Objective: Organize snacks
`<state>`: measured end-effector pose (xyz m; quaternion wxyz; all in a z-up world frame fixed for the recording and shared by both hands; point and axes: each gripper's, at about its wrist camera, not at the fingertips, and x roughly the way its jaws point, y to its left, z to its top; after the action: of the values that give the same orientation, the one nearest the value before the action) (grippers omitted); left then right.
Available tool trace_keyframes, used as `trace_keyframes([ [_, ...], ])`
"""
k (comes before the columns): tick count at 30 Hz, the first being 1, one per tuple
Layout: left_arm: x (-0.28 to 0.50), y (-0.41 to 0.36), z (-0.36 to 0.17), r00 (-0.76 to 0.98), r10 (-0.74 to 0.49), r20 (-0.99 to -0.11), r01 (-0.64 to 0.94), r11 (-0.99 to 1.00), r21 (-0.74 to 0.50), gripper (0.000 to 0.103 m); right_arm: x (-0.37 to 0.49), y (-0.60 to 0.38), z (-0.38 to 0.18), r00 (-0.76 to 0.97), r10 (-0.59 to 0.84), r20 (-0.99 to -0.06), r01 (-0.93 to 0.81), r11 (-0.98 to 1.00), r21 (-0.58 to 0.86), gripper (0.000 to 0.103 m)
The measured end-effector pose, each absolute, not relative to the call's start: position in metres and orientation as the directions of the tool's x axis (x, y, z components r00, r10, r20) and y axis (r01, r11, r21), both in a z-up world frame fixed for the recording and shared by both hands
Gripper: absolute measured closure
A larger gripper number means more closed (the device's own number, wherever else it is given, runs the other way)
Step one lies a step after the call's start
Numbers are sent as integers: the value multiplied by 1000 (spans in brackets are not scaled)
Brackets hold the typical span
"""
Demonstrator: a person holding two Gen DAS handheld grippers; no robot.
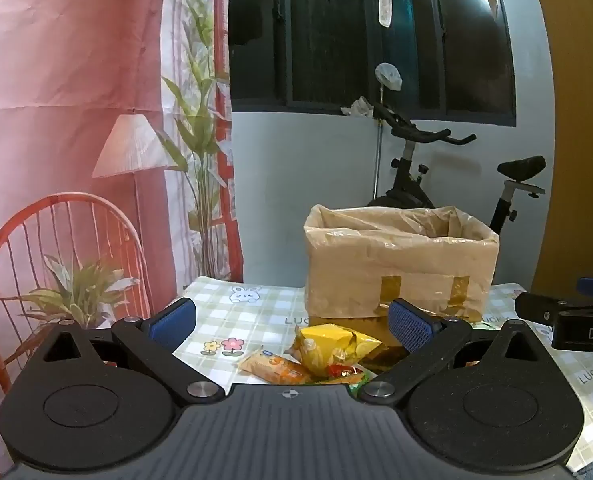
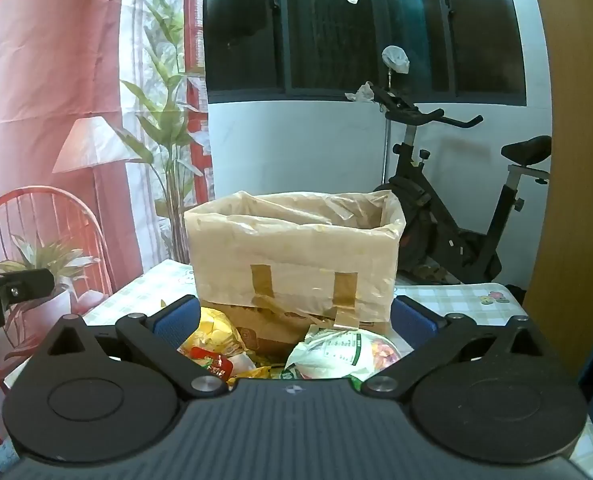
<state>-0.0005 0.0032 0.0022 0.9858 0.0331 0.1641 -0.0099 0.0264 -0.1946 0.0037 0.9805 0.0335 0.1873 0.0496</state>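
A cardboard box lined with clear plastic (image 1: 400,264) (image 2: 296,256) stands open-topped on the checked tablecloth (image 1: 256,312). In front of it lies a small pile of snacks: a yellow bag (image 1: 328,346) (image 2: 216,332), an orange packet (image 1: 274,368), a red packet (image 2: 212,362) and a white-green bag (image 2: 342,354). My left gripper (image 1: 292,322) hovers open above the pile's left part, nothing between its blue pads. My right gripper (image 2: 296,320) is open too, over the pile just before the box. The right gripper's finger (image 1: 564,316) shows at the left wrist view's right edge.
An exercise bike (image 2: 456,208) stands behind the table to the right, below a dark window (image 1: 376,40). A printed pink backdrop (image 1: 76,120) with a chair and plants hangs on the left. A wooden panel (image 2: 576,160) borders the right. The table's far right corner (image 2: 492,296) carries a flower print.
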Motion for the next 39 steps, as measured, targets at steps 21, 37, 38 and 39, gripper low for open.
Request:
trace_keyframes([
  [21,-5,-2,1,953,3,-302,26,995,93,0,27,-196,3,924,109,-367,-82,993,88,0],
  [37,-4,-2,-1,953,0,-303,28,996,88,0,22,-188,5,925,110,-364,-82,993,90,0],
  [38,-5,-2,-1,953,0,-302,28,996,87,0,27,-198,2,925,109,-363,-82,993,90,0],
  [39,-4,-2,-1,953,1,-302,27,996,87,0,27,-198,2,926,109,-362,-82,993,90,0],
])
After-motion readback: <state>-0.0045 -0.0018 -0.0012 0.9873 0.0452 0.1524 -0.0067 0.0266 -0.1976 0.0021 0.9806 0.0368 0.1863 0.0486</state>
